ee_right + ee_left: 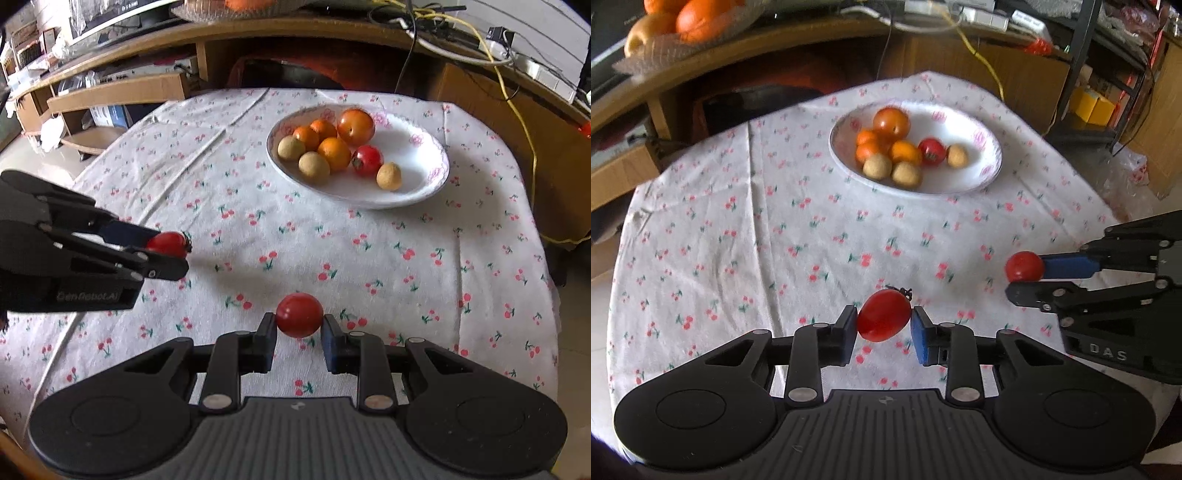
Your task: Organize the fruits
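Tomatoes sit in both of our grippers at once. Our left gripper (pixel 884 325) is closed to a narrow gap around an oval red tomato (pixel 884 315), its dark stem end pointing up and away from us; both pads touch its sides. Our right gripper (pixel 299 326) is pinched the same way on a rounder red tomato (pixel 299 315), gripped low on the fruit, so most of it stands proud of the fingertips. Both appear to be held above the cherry-print cloth (pixel 775 229) covering the bench, though we cannot tell how high.

Ahead of both grippers, well apart from them, lies the white bowl (pixel 432 177), already holding oranges, small tan fruits and one more tomato (pixel 366 159). We judge the step in hand to be carrying these two to that bowl. From the left gripper the bowl is ahead and a little to the right; from the right gripper, ahead and also to the right.

To do this well, we should keep the squeeze light but steady, since tomato skin is slick and soft. The two grippers are near each other, so we would bring them in one after the other. The bare patch on the bowl's right side looks the safest landing. We should lower each tomato close to the bowl floor before opening, so it neither rolls nor knocks the pile.
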`<state>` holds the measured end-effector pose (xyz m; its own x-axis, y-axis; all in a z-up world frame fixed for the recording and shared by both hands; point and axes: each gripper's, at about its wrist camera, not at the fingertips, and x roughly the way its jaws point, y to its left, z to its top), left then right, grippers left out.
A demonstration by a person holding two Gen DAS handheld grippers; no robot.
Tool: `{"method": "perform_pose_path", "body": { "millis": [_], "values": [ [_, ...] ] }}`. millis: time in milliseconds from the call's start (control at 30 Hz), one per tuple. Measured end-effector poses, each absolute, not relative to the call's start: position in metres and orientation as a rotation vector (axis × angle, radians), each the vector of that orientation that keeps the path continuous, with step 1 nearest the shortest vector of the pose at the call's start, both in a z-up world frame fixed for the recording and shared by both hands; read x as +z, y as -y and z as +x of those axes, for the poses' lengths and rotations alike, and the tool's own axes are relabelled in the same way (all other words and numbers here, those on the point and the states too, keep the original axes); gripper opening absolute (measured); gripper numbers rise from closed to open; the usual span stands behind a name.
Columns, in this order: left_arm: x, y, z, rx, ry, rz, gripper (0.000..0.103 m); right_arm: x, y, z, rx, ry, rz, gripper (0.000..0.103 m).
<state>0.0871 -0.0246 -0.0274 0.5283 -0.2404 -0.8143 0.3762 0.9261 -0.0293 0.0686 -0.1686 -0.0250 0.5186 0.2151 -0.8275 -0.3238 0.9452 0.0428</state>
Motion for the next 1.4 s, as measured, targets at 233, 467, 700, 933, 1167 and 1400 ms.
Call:
{"method": "perform_pose_path", "body": {
  "millis": [233,467,700,933,1167,1400],
  "values": [
    [-0.01,0.037,0.103,-0.385,-0.891,0.132,0.039,-0.01,0.176,0.084,0.298,-0.924,-0.077,0.024],
    [-0.01,0.038,0.119,-0.391,-0.896,0.12,0.039,0.002,0.182,0.108,0.27,-0.885,-0.052,0.024],
    [-0.031,0.022,0.115,-0.371,-0.951,0.153,0.043,-0.002,0.185,0.113,0.272,-0.897,-0.03,0.024],
    [-0.02,-0.001,0.119,-0.324,-0.907,0.118,0.057,-0.008,0.182,0.109,0.292,-0.919,-0.029,0.024],
    [-0.03,-0.014,0.144,-0.251,-0.915,0.106,0.058,-0.011,0.178,0.11,0.313,-0.933,-0.013,0.024],
    [-0.051,-0.002,0.15,-0.261,-0.96,0.149,0.049,-0.016,0.177,0.113,0.316,-0.95,-0.015,0.024]
  ]
}}
